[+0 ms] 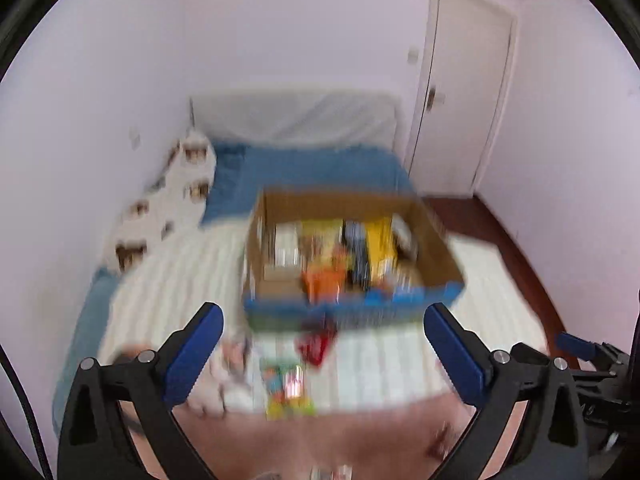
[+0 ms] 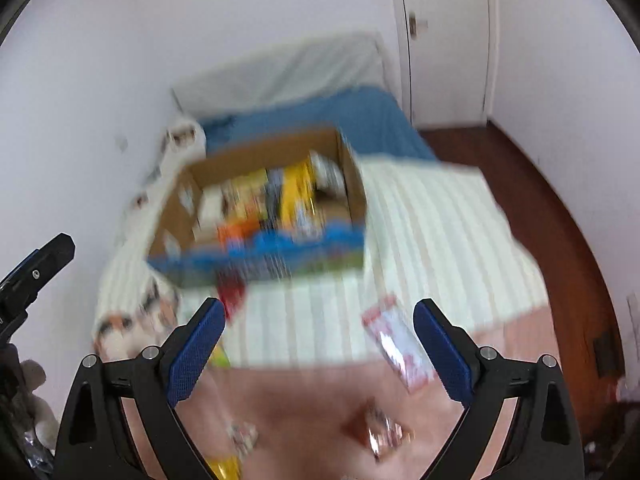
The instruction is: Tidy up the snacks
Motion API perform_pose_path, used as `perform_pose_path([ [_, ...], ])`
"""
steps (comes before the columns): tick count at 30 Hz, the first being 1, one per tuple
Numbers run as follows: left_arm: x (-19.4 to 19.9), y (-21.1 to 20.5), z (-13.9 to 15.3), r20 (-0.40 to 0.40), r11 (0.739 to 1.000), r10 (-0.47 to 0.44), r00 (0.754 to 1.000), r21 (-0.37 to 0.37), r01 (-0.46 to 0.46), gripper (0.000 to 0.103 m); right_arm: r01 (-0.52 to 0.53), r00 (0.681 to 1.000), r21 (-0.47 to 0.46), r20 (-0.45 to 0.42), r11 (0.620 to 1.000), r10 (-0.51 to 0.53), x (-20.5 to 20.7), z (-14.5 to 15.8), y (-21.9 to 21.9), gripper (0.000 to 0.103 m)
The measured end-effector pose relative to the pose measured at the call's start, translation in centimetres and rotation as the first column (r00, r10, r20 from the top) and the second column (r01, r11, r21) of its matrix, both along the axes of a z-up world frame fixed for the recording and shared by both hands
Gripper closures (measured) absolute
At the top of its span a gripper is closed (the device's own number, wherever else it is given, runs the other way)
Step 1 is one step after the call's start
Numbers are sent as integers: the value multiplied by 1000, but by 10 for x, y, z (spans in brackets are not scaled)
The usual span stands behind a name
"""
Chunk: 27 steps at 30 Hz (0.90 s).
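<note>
Left tongs [image 1: 322,338] angled down over the bed [image 1: 168,280], jaws wide apart and empty, right tongs [image 2: 320,334] likewise spread, loose snack packets [image 1: 290,390] on the near bed, cardboard box [image 1: 436,256] farther back, full of blurred snacks [image 1: 340,248].

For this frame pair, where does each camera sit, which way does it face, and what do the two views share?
Left wrist: sits on the left gripper, looks down over the bed at the cardboard box; its own open blue-padded fingers show, and the right gripper at the right edge.
Right wrist: sits on the right gripper, aimed steeply down at the same box; its open fingers show, the left gripper at the left edge.
Shared: box of snacks, striped blanket, white door, loose packets in front, motion blur.
</note>
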<state>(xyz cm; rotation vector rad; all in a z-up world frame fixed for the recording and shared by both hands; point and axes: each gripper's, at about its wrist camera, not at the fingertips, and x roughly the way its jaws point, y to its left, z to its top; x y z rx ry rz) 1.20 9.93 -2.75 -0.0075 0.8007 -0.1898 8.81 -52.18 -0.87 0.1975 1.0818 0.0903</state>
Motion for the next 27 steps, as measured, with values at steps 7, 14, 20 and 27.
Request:
perform_pose_path([
  [7, -42, 47, -125, -409, 980, 189, 893, 21, -198, 0, -88, 951, -17, -299, 996, 79, -37, -111, -8, 6],
  [14, -114, 93, -220, -742, 878, 334, 582, 21, -477, 0, -240, 844, 24, -489, 971, 221, -50, -198, 4, 6],
  [20, -173, 115, -284, -903, 588, 274, 330, -114, -801, 0, -303, 798, 77, -525, 950, 297, -46, -222, 12, 6],
  [27, -168, 123, -319, -900, 388, 336, 277, -136, -912, 18, -346, 775, 109, -527, 932, 349, -42, -233, 17, 6],
])
